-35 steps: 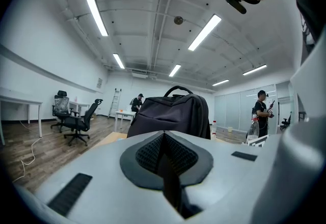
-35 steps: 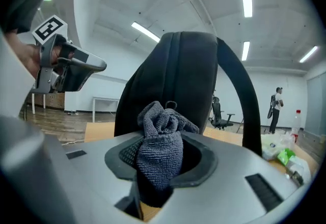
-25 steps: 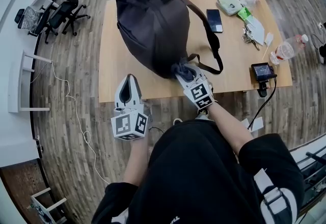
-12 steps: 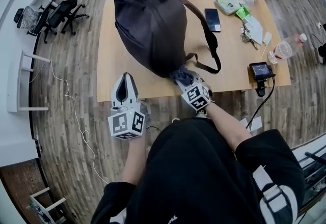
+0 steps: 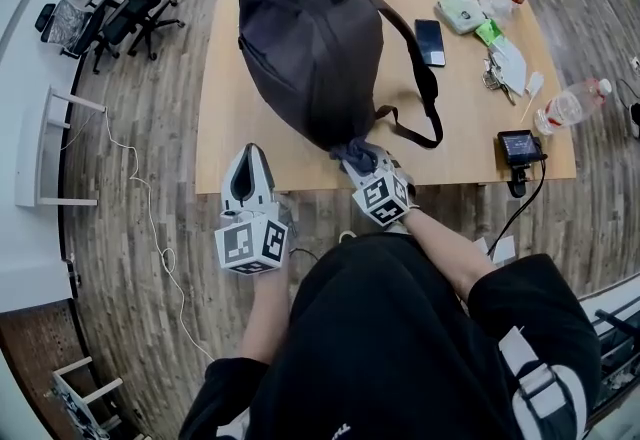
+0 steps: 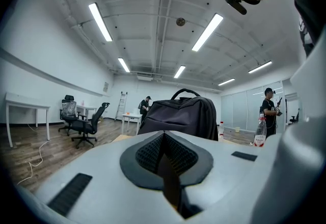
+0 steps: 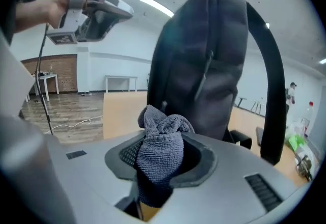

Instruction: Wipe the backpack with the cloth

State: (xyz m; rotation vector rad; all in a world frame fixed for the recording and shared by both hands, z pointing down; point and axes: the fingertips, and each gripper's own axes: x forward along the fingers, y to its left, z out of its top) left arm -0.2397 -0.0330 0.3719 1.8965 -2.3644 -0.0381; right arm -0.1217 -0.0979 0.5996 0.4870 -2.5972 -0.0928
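The fingers of the right gripper [image 7: 162,167] are clamped on a bunched grey cloth [image 7: 163,139]. Its free wad pokes out ahead of them at the near lower edge of the backpack [image 5: 310,48]; whether it presses on the fabric or sits just short of it I cannot tell. The left gripper [image 6: 164,159] has its fingers pressed together on nothing and is held level off the near edge of the surface [image 5: 240,118], apart from the bag. The backpack stands on the surface with its strap [image 5: 420,78] looping down the right side. Nothing steadies the bag, so I judge a firm push with the cloth could slide or tip it toward the phone [image 5: 430,41] beyond. The loosely bunched wad could also catch on the strap and drag out of the grip
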